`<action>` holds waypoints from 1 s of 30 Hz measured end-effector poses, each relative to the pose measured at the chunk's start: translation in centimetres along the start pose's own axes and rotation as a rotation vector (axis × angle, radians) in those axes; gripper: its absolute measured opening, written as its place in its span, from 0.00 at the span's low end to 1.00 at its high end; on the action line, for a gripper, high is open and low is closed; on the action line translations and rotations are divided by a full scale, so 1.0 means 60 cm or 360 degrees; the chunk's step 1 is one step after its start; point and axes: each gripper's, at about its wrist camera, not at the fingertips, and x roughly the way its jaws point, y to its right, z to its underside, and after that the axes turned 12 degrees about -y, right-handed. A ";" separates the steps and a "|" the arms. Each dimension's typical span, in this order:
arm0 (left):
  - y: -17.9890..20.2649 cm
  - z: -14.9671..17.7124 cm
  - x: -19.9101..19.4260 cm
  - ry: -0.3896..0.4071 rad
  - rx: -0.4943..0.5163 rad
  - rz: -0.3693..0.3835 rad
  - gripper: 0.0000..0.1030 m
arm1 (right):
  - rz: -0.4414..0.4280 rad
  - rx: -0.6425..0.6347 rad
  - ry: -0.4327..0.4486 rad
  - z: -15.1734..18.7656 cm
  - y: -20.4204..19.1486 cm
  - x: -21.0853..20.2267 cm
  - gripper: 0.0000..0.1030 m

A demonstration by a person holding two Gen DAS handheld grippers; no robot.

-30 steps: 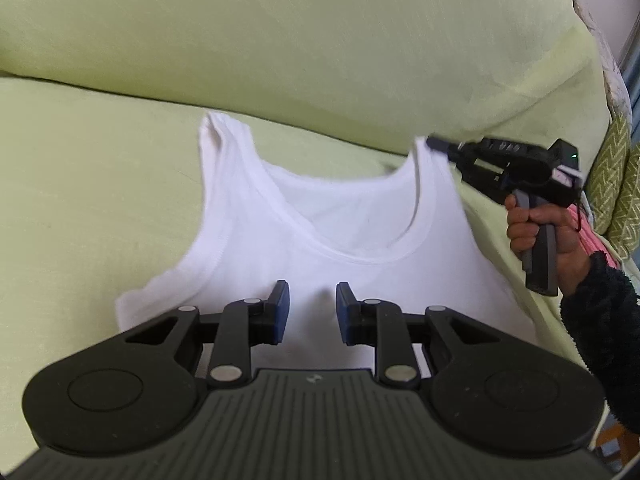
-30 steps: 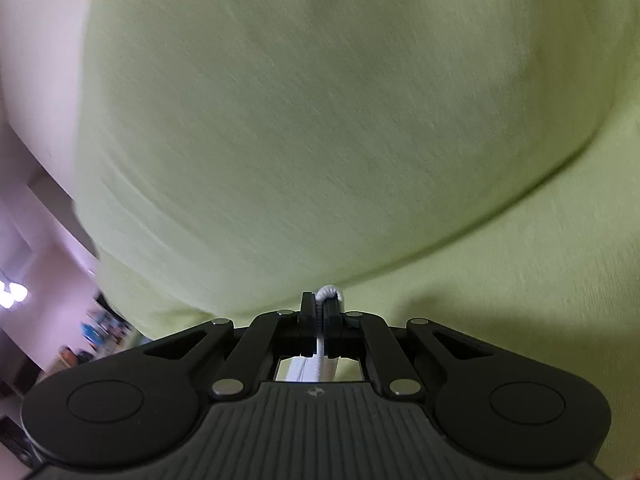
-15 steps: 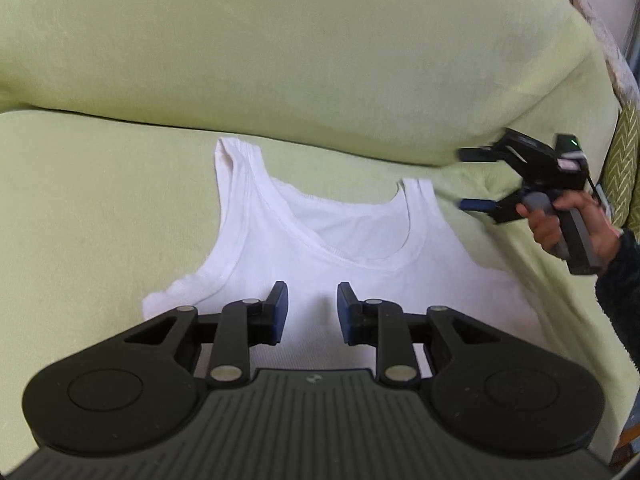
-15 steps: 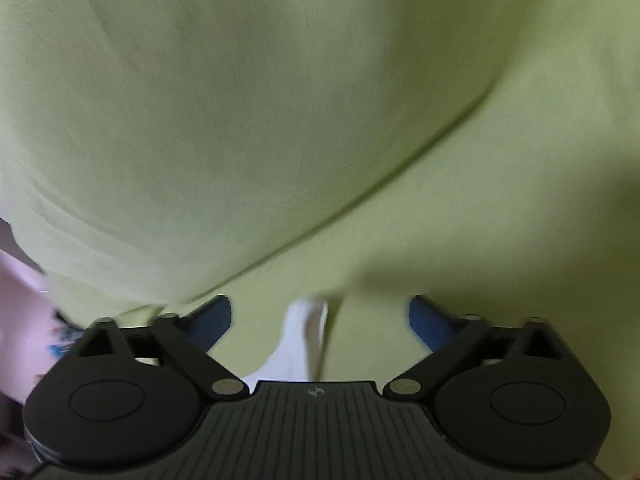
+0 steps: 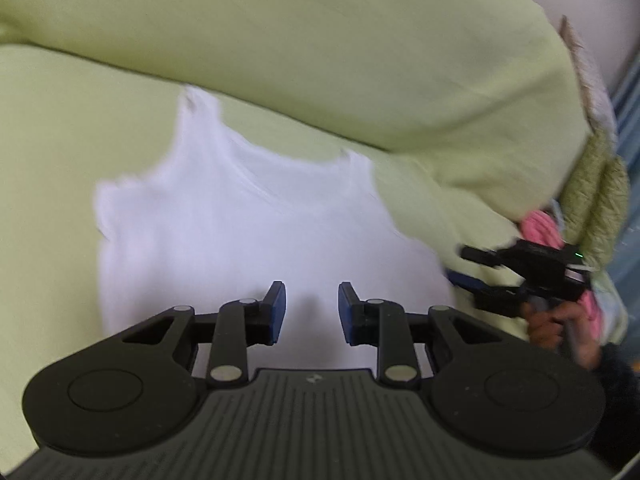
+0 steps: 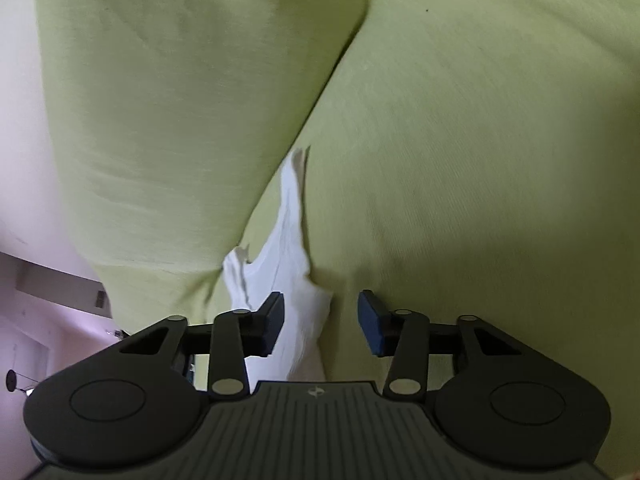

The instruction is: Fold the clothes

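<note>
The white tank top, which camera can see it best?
The left wrist view. There the white tank top lies spread flat on the green sofa, with both straps and the neckline showing, though blurred. The right wrist view catches only a thin, edge-on strip of it running along the cushion crease.

both views are evenly lit by soft, diffuse light, with no glare and only faint shadows in the crease of the green sofa (image 5: 320, 40). the left wrist view is smeared by motion blur: the white top (image 5: 248, 232) has soft, streaked edges, and the right gripper (image 5: 466, 266) at the far side is fuzzy. the right wrist view is sharper, with slight blur along the crease. fisheye distortion bends the sofa lines, and the corners fall to black. a pale pink cast tints the room (image 6: 24, 300) at the left edge.
</note>
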 end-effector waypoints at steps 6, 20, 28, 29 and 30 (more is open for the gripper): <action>0.024 0.047 0.007 -0.0128 -0.0034 0.0045 0.22 | 0.0223 -0.0158 -0.0073 0.019 -0.062 0.018 0.06; 0.005 0.104 -0.061 -0.0120 -0.0060 -0.0187 0.22 | 0.0547 -0.0222 0.0147 0.028 -0.128 0.016 0.45; -0.042 0.182 -0.181 -0.0041 -0.0300 -0.0346 0.28 | 0.0526 -0.0203 0.0037 0.263 -0.088 -0.103 0.45; -0.045 0.192 -0.191 -0.0038 -0.0322 -0.0358 0.30 | 0.0516 -0.0179 0.0036 0.287 -0.081 -0.116 0.45; -0.048 0.202 -0.200 -0.0038 -0.0343 -0.0365 0.31 | 0.0500 -0.0152 0.0043 0.305 -0.074 -0.127 0.45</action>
